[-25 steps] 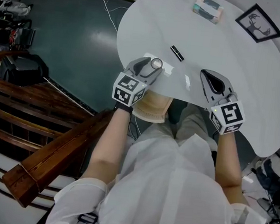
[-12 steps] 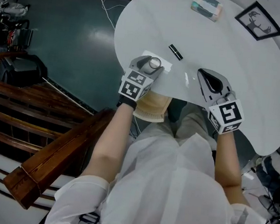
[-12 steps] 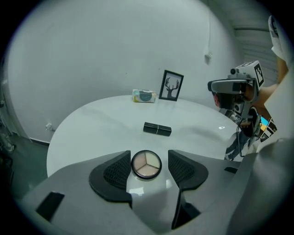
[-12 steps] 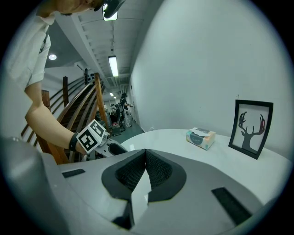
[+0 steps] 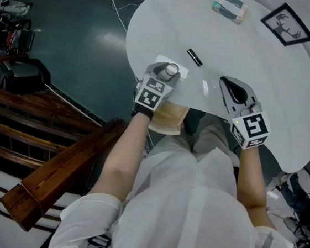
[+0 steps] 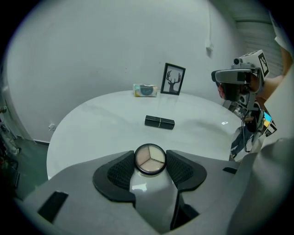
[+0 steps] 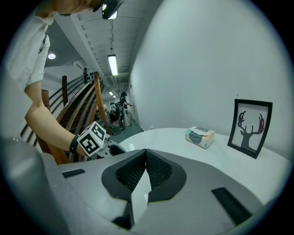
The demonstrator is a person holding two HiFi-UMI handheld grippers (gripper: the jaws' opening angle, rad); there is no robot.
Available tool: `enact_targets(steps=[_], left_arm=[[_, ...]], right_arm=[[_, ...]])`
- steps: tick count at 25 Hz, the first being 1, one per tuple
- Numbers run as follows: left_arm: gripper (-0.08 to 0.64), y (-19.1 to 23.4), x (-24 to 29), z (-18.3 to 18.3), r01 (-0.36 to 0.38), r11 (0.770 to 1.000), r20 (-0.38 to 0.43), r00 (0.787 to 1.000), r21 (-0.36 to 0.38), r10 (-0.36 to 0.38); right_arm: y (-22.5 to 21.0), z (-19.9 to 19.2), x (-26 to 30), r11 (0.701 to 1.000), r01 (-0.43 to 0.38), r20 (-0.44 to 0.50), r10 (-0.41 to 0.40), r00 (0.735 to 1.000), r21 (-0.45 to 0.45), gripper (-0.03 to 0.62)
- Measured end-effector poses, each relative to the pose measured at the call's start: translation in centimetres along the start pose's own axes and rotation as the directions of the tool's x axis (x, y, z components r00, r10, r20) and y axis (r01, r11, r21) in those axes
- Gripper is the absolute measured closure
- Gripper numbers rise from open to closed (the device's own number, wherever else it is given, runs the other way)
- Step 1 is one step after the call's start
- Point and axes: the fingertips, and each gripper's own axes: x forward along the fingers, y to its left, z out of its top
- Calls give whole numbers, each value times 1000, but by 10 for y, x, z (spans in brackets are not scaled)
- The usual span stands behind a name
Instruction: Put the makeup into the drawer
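Observation:
A round makeup compact (image 6: 149, 159) with three pale shades sits between the pads of my left gripper (image 6: 150, 161), which touch it on both sides as the jaws close. In the head view my left gripper (image 5: 170, 71) holds the compact (image 5: 173, 69) over a flat white rectangle (image 5: 163, 61) at the near edge of the round white table (image 5: 261, 66). A black lipstick tube (image 5: 195, 57) lies just beyond, and the left gripper view shows the tube (image 6: 159, 121) too. My right gripper (image 5: 229, 86) hovers at the table edge, its pads (image 7: 156, 170) shut together on nothing.
A tissue pack (image 5: 230, 7) and a framed deer picture (image 5: 287, 24) stand at the far side of the table. Wooden stair rails (image 5: 54, 176) run at the left. The person's lap is under the table edge.
My left gripper has sunk a little and tipped further down toward the table edge, with the compact still between its jaws. The right gripper has stayed put.

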Motion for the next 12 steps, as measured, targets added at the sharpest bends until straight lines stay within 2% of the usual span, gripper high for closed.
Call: enact_targets(steps=[12], left_arm=[[335,-8,-11,-3,12,1000,49,999,-11,-11]], right_arm=[[12,-1,4,1000,-25,-10,24,1000,-13,583]])
